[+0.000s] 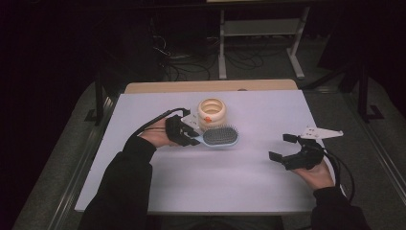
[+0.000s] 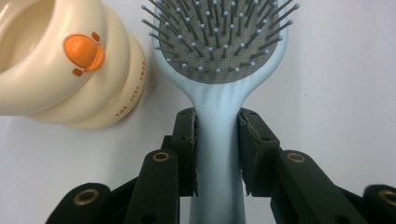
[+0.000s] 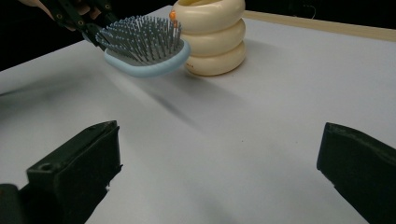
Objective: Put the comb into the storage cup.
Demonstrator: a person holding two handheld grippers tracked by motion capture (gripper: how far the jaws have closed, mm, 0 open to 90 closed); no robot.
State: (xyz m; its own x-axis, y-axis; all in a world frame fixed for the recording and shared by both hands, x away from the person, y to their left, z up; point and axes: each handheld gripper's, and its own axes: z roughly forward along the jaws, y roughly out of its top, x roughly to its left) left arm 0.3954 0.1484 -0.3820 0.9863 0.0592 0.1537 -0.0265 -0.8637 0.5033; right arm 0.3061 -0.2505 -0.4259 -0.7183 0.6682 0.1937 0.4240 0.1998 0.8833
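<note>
A light blue hairbrush (image 1: pixel 220 137) (image 2: pixel 224 56) (image 3: pixel 144 46) with grey bristles hangs a little above the white table, bristles up. My left gripper (image 1: pixel 194 137) (image 2: pixel 218 154) is shut on its handle, both pads pressing the handle's sides. Just behind the brush stands a cream ringed cup (image 1: pixel 213 113) (image 2: pixel 60 70) (image 3: pixel 212 37) with an orange duck-bill mark. My right gripper (image 1: pixel 281 147) (image 3: pixel 219 177) rests at the right of the table, open, with nothing between its jaws.
The white table top (image 1: pixel 201 187) has bare surface in front and between the two hands. A wooden strip (image 1: pixel 210 86) borders its far edge. Beyond it a table frame and cables (image 1: pixel 191 62) lie on the dark floor.
</note>
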